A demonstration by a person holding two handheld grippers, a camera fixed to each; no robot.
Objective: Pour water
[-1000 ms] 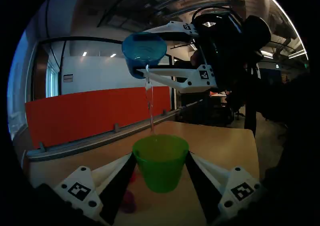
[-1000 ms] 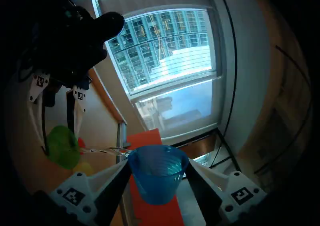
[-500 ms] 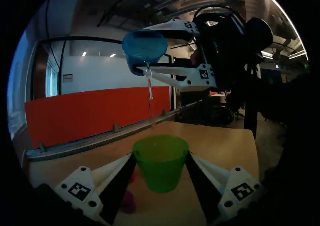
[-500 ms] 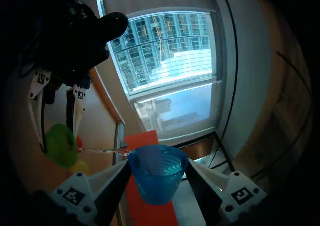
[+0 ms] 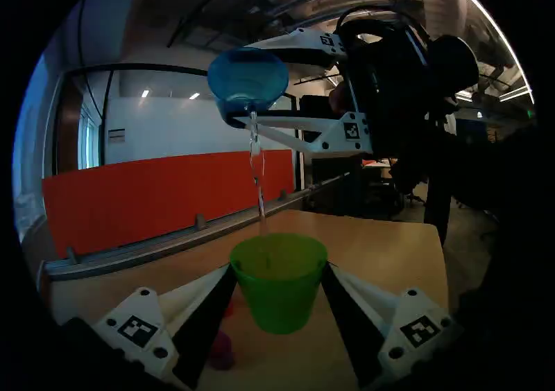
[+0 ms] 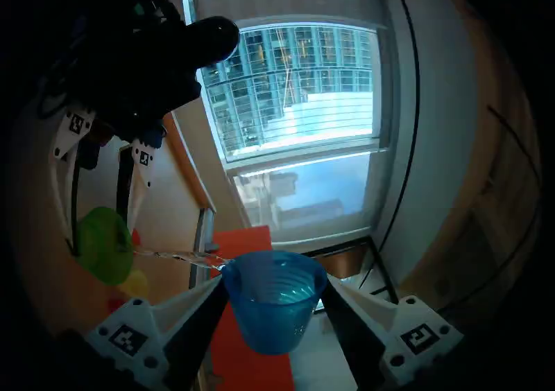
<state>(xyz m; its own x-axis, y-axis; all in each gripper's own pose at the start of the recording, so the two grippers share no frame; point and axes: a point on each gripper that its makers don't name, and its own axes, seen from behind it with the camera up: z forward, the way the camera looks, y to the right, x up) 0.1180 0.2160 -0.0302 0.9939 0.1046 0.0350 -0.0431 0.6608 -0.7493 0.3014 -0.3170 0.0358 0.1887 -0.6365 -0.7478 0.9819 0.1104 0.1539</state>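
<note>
My left gripper (image 5: 279, 290) is shut on a green cup (image 5: 279, 280), held upright just above the wooden table (image 5: 388, 252). High above it, my right gripper (image 5: 257, 82) is shut on a blue cup (image 5: 247, 86) tipped on its side. A thin stream of water (image 5: 257, 176) falls from the blue cup's rim into the green cup. In the right gripper view the blue cup (image 6: 274, 308) sits between that gripper's (image 6: 274, 301) fingers, and water (image 6: 177, 256) runs left to the green cup (image 6: 103, 244), held by my left gripper (image 6: 104, 242).
An orange partition (image 5: 159, 193) with a metal rail (image 5: 180, 235) borders the table's far side. A small pink object (image 5: 223, 349) lies on the table by my left finger. A gloved hand (image 5: 402, 93) holds the right gripper. Large windows (image 6: 305, 127) face the right gripper view.
The blue cup has risen a little and shifted slightly left in the left gripper view. Water keeps streaming into the green cup, which has stayed in place.
</note>
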